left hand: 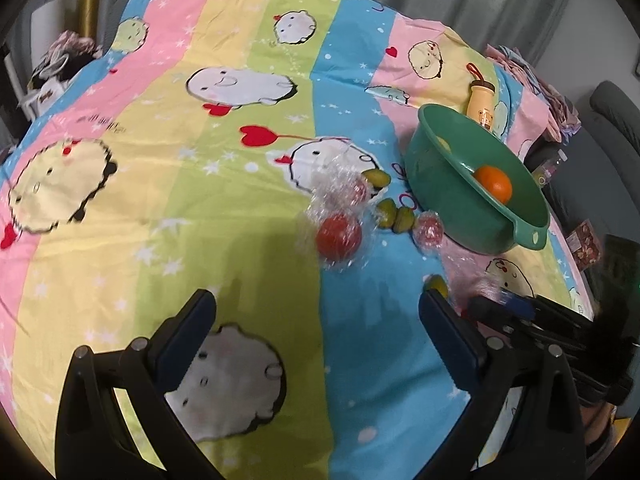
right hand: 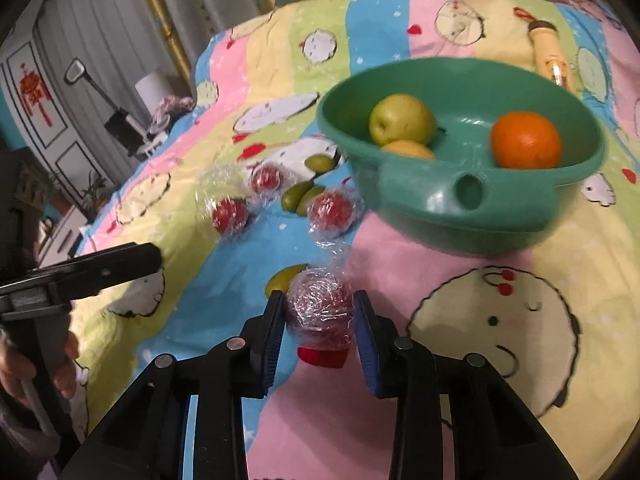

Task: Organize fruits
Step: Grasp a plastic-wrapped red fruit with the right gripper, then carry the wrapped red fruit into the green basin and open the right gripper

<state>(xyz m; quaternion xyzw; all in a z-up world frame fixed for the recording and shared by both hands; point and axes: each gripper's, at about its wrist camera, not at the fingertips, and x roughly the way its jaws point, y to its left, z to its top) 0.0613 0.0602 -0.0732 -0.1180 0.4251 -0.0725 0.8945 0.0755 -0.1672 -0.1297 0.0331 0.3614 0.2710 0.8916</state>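
Plastic-wrapped red fruit (right hand: 320,312) sits on the bedspread (right hand: 400,420) between right tongs (right hand: 318,308), pads closed against the wrap. Green basin (right hand: 460,208) just beyond, up-right, on the right hand's side. Left tongs (left hand: 316,300) spread wide, empty.

Wrapped red fruits (right hand: 229,216): four, each in clear film. Three lie loose on the sheet (right hand: 400,420), and one sits between the pads of the right claw (right hand: 318,298).
Small green fruits (right hand: 294,196): four, all on the sheet, outside the bowl.
Green bowl (right hand: 440,200): one.
Fruits in the bowl: three. One orange (right hand: 525,140), one larger green fruit (right hand: 402,118), and one yellow fruit (right hand: 408,149) half hidden by the rim.
Yellow bottle with a brown cap (right hand: 550,52): one.
Claws: two, counting the left claw (left hand: 316,300).
Cartoon sheet: one.
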